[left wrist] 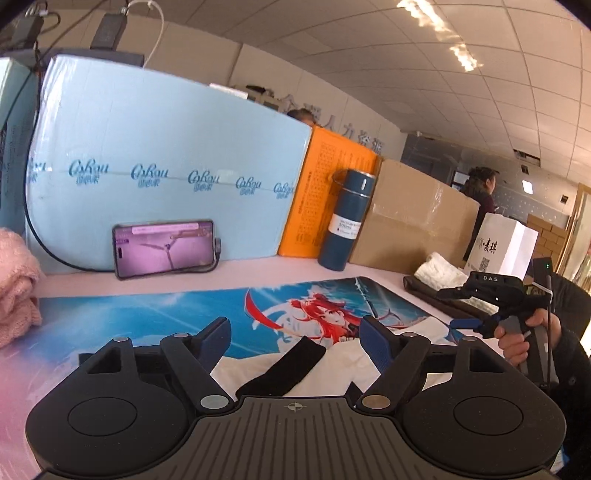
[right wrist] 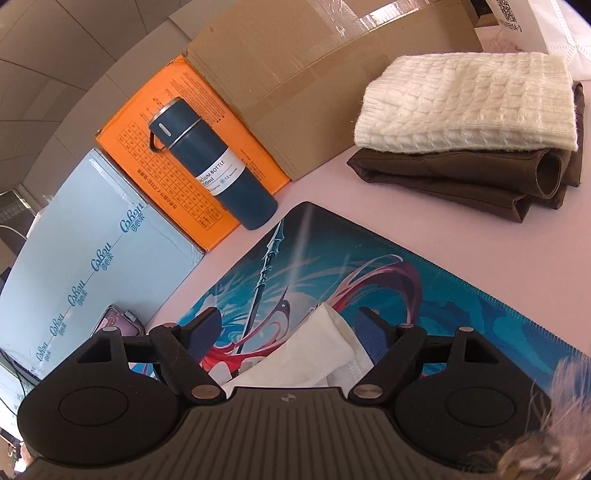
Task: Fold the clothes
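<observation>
The left gripper (left wrist: 295,332) stands wide open above a white garment (left wrist: 332,373) with a black strip, which lies on the printed mat (left wrist: 147,317) near the table's front edge. The right gripper (right wrist: 286,332) is wide open too, with a white fabric fold (right wrist: 314,354) between its fingers, not pinched. A cream knit (right wrist: 465,99) rests on a folded brown garment (right wrist: 443,173) at the table's far right corner.

Light: bright, even, from ceiling panels (left wrist: 439,33) that blow out to white glare.
Shadows: soft, faint.
Distortion: strong fisheye bending, dark corners.
Focus: sharp centre, smeared lower edges.
Glare: phone screen (left wrist: 164,249) washed pink.
</observation>
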